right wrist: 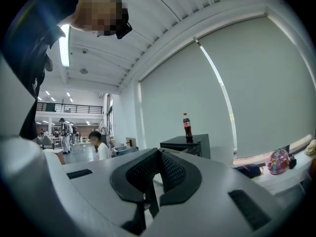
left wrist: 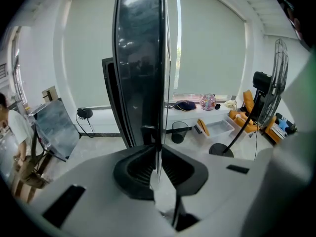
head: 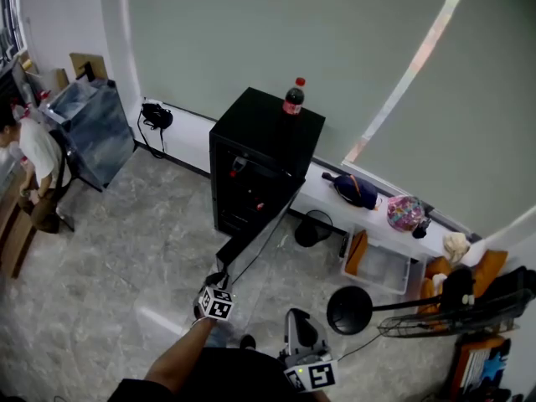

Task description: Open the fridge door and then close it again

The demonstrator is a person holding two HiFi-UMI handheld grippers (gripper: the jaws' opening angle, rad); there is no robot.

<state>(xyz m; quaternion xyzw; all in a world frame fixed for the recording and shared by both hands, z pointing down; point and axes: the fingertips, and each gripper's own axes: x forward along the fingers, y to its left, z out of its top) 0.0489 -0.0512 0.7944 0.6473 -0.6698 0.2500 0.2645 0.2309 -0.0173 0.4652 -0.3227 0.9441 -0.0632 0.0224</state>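
Observation:
A small black fridge (head: 266,132) stands against the wall with a cola bottle (head: 293,97) on top. Its glass door (head: 251,239) is swung out towards me. My left gripper (head: 219,279) is shut on the door's free edge. In the left gripper view the door (left wrist: 140,58) stands edge-on, rising from between the closed jaws of that gripper (left wrist: 158,151). My right gripper (head: 297,329) hangs to the right of the door, apart from it. In the right gripper view this gripper (right wrist: 158,154) is shut with nothing in it, and the fridge (right wrist: 190,143) shows beyond.
A standing fan (head: 368,312) lies tipped on the floor at the right. A low white ledge (head: 322,193) behind the fridge carries a dark bag (head: 352,189) and a pink bundle (head: 405,213). Below it are a clear bin (head: 378,266) and a black wastebasket (head: 311,229). A person (head: 33,153) sits far left.

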